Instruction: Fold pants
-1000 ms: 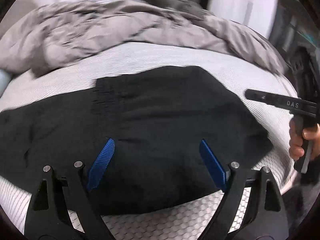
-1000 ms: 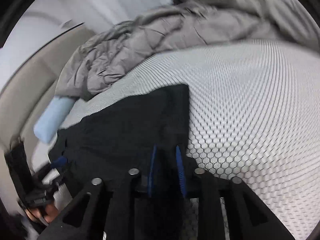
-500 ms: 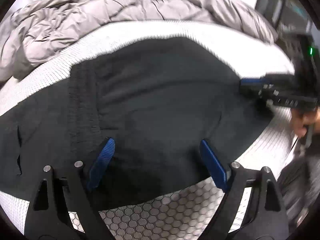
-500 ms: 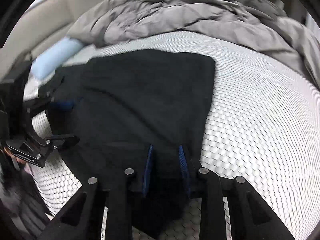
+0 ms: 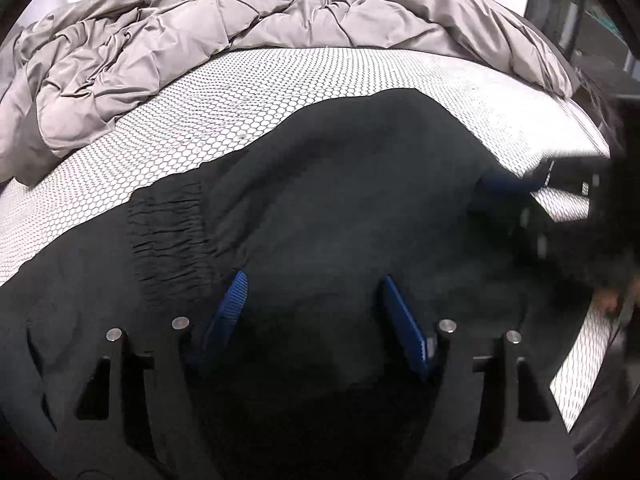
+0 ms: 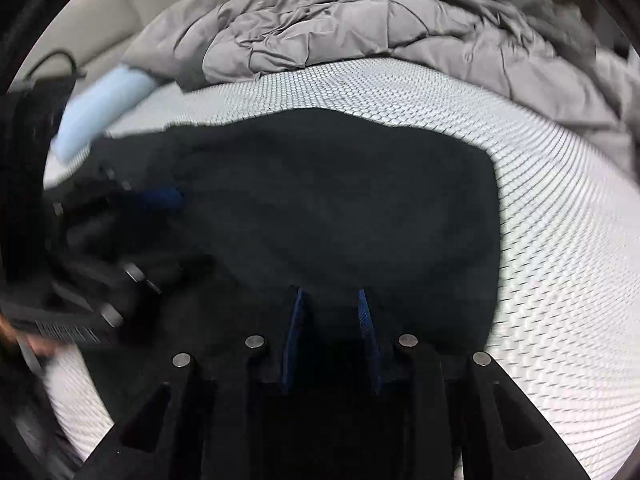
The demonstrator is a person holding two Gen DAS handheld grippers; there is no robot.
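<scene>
white honeycomb-patterned bedding (image 5: 280, 92) fills both views, with a rumpled grey duvet (image 5: 200, 20) heaped along the top and a pale blue pillow (image 6: 96, 112) at upper left of the right wrist view. black pants (image 5: 340, 220) lie spread across the centre. left gripper (image 5: 316, 312) is closing, blue pads apart with the cloth between them; right gripper (image 6: 330, 328) has its pads narrowly set, black cloth between, whether it is pinched i cannot tell.

Black pants (image 5: 340, 208) on white honeycomb-patterned bed cover (image 5: 240, 92); grey quilt (image 5: 200, 20); blue fingers (image 5: 236, 300).
</scene>
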